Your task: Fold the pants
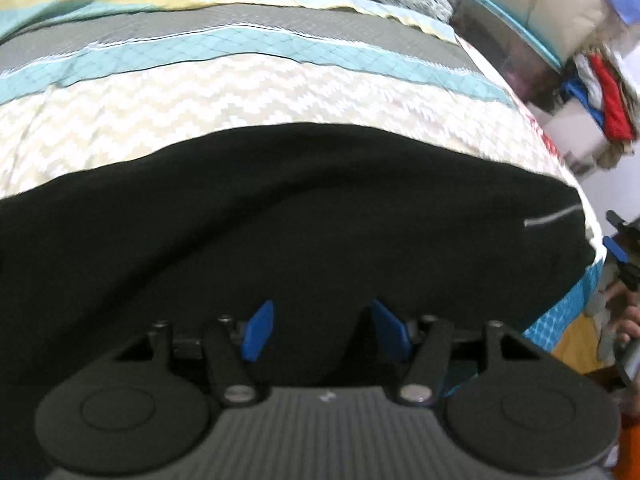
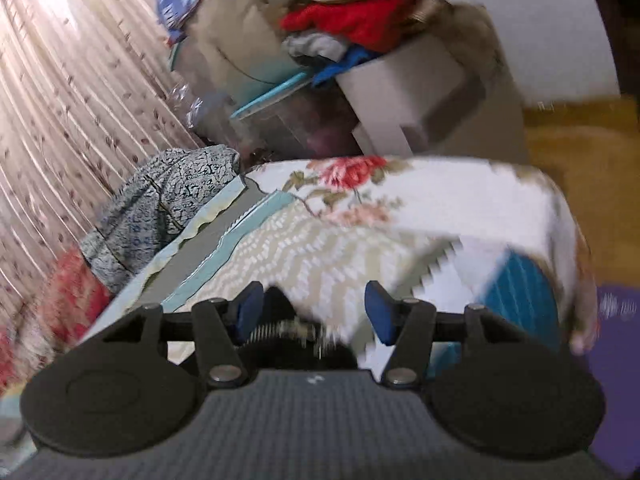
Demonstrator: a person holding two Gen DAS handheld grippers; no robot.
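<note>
Seen from 2 wrist cameras above a bed. In the left wrist view, black pants [image 1: 304, 216] spread across a quilted bedspread [image 1: 240, 100] with chevron and teal bands, filling the lower half of the frame and running to the bed's right edge. Near that edge, a thin pale stripe [image 1: 552, 216] on the dark cloth. Left gripper [image 1: 324, 328] poised over the pants, blue fingertips [image 1: 260, 330] spread apart, no cloth pinched between them. At the far right edge, part of the other gripper and a hand, blurred.

In the right wrist view, right gripper [image 2: 314, 314] aimed across the bed corner toward a pile of clothes [image 2: 352, 20] and a curtain [image 2: 68, 92], jaws likewise parted with nothing gripped. Only a dark sliver of cloth low between the fingers, too blurred to name.

Judged from this: pants lying in 1 broad, fairly flat layer with soft creases, possibly already doubled once, though layers impossible to separate in the black. Both claws free, so likely between folds. Probably left to do: at least 1 more fold and a final tidy.
</note>
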